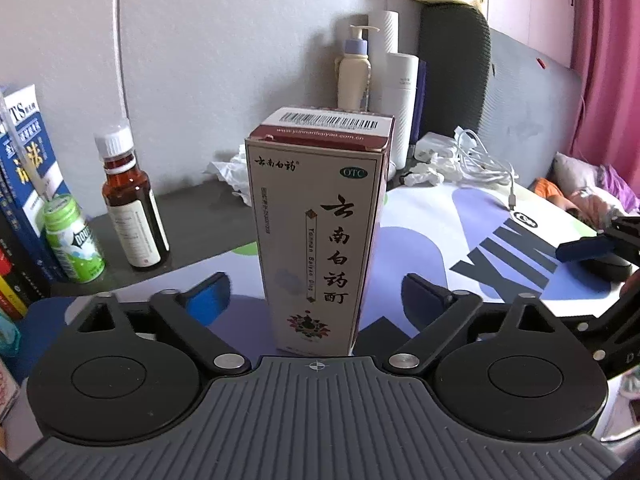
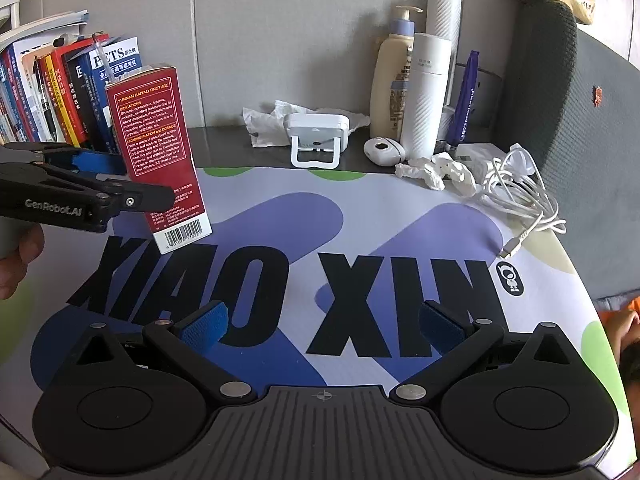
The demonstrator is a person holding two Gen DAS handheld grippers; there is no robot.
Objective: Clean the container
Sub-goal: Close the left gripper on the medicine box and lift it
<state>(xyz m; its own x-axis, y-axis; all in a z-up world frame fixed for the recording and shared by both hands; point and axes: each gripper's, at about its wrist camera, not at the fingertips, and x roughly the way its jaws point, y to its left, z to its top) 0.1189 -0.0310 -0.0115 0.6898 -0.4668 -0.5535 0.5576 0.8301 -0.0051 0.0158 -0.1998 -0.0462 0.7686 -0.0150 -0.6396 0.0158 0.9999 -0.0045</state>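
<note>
The medicine box [image 1: 320, 224] stands upright on the printed mat [image 2: 360, 216] that covers the desk, its long axis vertical, the barcode flap on top and its cream front face turned toward the left wrist camera; from the right wrist view it leans slightly and shows its red side with white text. It sits between the 2 blue-padded fingers of the left gripper [image 1: 316, 294], whose jaws are spread wide, with a clear gap on each side of the box, so neither pad touches it. In the right wrist view the same gripper reaches in from the left, one finger in front of the box and one behind, and a hand [image 2: 18, 264] grips its handle at the frame edge. The right gripper [image 2: 323, 326] hovers over the mat well to the right of the box, jaws wide apart and holding nothing. Left of the box stand a brown glass bottle [image 1: 134, 204] with a white cap, a small green can [image 1: 74, 240] and a row of books [image 2: 52, 92]. Behind it lie crumpled tissue [image 2: 272, 120], a pump bottle [image 2: 394, 84], a white cylinder [image 2: 426, 92] and a coiled white cable [image 2: 520, 192].
</note>
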